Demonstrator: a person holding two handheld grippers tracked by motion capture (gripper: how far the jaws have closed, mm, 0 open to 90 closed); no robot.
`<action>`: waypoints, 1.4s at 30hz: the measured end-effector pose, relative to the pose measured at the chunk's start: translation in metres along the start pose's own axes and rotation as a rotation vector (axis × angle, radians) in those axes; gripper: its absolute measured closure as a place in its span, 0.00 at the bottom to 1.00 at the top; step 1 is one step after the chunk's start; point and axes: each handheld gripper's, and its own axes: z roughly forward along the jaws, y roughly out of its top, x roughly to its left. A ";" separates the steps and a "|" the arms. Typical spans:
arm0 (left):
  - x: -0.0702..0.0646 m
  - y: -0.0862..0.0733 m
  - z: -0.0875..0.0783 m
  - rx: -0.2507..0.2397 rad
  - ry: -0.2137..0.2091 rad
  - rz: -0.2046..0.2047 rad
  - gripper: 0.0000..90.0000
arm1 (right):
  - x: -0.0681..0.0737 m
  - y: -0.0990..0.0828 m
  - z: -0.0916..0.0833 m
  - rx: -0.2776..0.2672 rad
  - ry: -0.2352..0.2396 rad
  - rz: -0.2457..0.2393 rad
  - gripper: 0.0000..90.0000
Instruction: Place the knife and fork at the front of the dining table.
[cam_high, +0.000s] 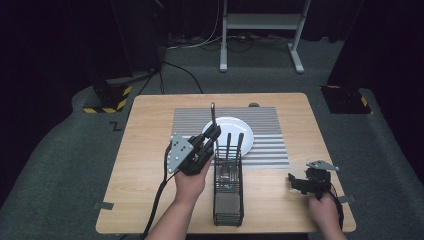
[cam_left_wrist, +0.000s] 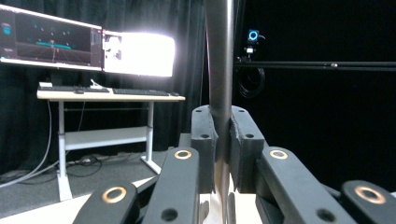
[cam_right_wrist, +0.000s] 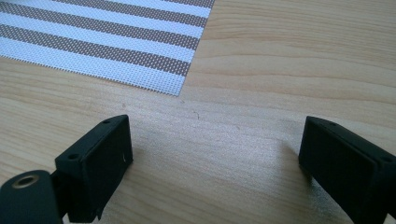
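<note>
The utensil (cam_high: 213, 116), a slim dark metal handle, stands upright in the left gripper (cam_high: 212, 134) in the high view, just above the far end of the wire caddy (cam_high: 228, 200). Its top reaches over the near rim of the white plate (cam_high: 243, 131) behind the caddy. The gripper's jaws are pressed together on the handle's lower part, and the person's left hand (cam_high: 191, 176) holds the tool just left of the caddy. Two more handles (cam_high: 229, 145) stick up from the caddy's far compartment. The caddy stands on the wooden table (cam_high: 145, 165), its far end at the near edge of the striped mat (cam_high: 270, 145); the plate lies on that mat. Well to the right of the caddy, the right gripper (cam_high: 299, 182) rests low on the table near its right edge, held by the right hand (cam_high: 324, 210), its jaws apart with nothing between them.

In the left gripper view, the utensil (cam_left_wrist: 219, 70) rises straight up the middle, clamped between the two black pads (cam_left_wrist: 204, 140), which squeeze it from both sides. Behind it, left of the handle, stands a desk (cam_left_wrist: 109, 95) with lit monitors (cam_left_wrist: 88, 46); a small camera (cam_left_wrist: 252, 37) sits on a rail to the handle's right.

In the right gripper view, the two fingers (cam_right_wrist: 100, 158) stand wide apart over bare table wood (cam_right_wrist: 261, 93), holding nothing. The corner of the mat (cam_right_wrist: 116, 46) lies beyond the one on the left, apart from it.
</note>
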 end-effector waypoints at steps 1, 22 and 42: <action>0.001 0.002 -0.001 -0.004 -0.001 -0.002 0.91 | 0.000 0.000 0.000 0.000 0.000 0.000 0.10; 0.031 0.000 -0.008 0.056 0.084 0.026 0.91 | 0.000 0.000 0.000 0.000 0.000 0.001 0.10; 0.082 -0.039 -0.008 0.182 0.146 -0.042 0.91 | 0.001 0.000 0.000 0.001 0.002 0.000 0.10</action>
